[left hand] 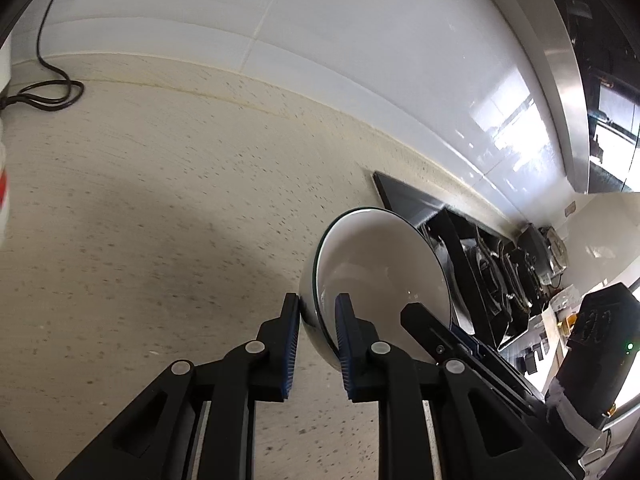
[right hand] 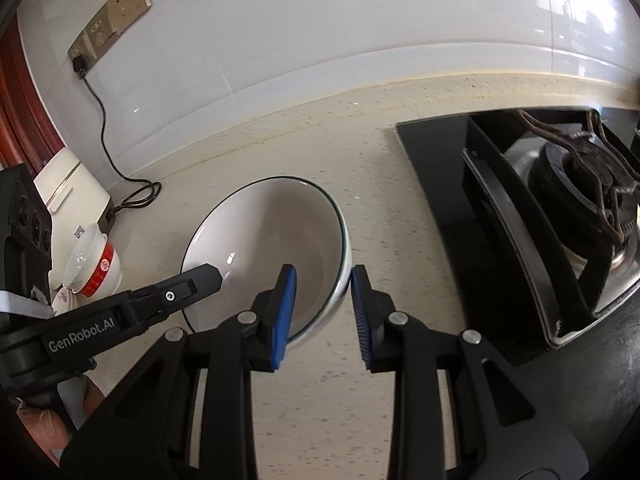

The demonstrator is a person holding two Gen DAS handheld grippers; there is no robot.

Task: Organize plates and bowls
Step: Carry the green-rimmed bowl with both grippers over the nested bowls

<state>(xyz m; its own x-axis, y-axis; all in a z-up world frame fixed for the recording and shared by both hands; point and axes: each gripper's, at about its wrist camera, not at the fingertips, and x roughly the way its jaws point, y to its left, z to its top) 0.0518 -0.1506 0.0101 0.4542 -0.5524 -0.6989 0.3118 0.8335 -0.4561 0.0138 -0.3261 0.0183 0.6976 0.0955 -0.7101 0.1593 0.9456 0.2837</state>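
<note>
I've got the bowl (right hand: 264,248) pinched from both sides over the worktop (right hand: 360,184): left tongs (left hand: 318,320) clamp its 9 o'clock rim, right tongs (right hand: 323,292) its 3 o'clock rim. Bowl stack (right hand: 94,264) lies at 9 o'clock, nearer my left hand.

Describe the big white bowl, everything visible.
The bowl is wide, glossy white, ceramic-looking, with a thin dark green line round the rim, and empty. It tilts above the speckled beige counter, just left of the black stove. The left tongs clamp its rim on one side, one pad inside, one outside; the right tongs straddle the opposite rim the same way.
</note>
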